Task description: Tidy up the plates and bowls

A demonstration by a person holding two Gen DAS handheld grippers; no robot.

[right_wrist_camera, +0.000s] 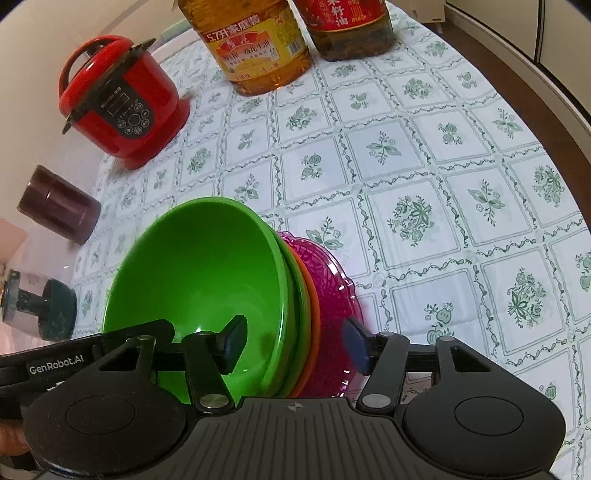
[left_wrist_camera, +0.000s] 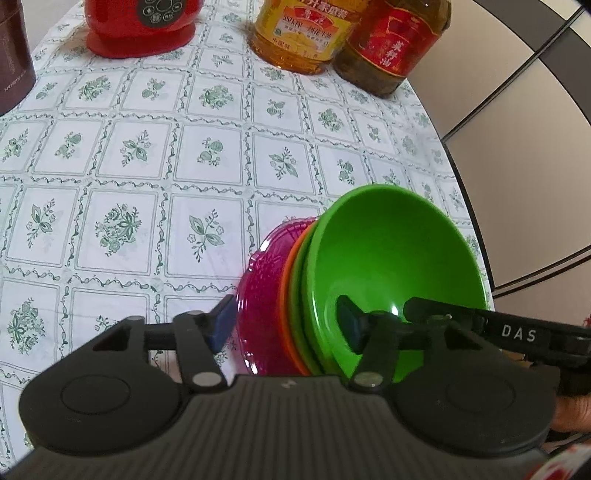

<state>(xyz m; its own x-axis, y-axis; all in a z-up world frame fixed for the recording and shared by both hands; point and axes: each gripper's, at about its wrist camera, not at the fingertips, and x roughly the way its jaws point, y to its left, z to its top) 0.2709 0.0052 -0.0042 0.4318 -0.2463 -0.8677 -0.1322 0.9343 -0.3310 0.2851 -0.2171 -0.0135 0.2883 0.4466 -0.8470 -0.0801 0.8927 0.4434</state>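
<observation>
Landmark: the stack of dishes point(left_wrist_camera: 321, 295) was taken as the reference; it was seen standing on the flowered tablecloth point(left_wrist_camera: 147, 166).
Jar: a dark brown jar point(right_wrist_camera: 59, 205) was seen far left of the stack, with a glass jar point(right_wrist_camera: 35, 306) below it in the right wrist view.
Cooker: a red cooker point(right_wrist_camera: 122, 99) was placed well beyond the stack, to its left.
Left gripper: the left gripper point(left_wrist_camera: 284, 325) was held at the stack's near left edge; its jaws were spread, one finger outside the pink plate, the other inside the green bowl, and neither pad was seen pressing.
Stack: a green bowl point(left_wrist_camera: 399, 273) was nested on top, above a second green dish, an orange dish point(left_wrist_camera: 286, 291) and a pink plate point(left_wrist_camera: 258, 291) at the bottom.
Right gripper: the right gripper point(right_wrist_camera: 295, 345) was held at the stack's near right edge; its jaws were spread across the rims, with no pad seen pressing.
Bottles: a yellow-labelled oil bottle point(left_wrist_camera: 303, 33) and a red-labelled bottle point(left_wrist_camera: 391, 44) were seen well beyond the stack, side by side.
Table edge: the edge was seen just right of the stack in the left wrist view.
</observation>
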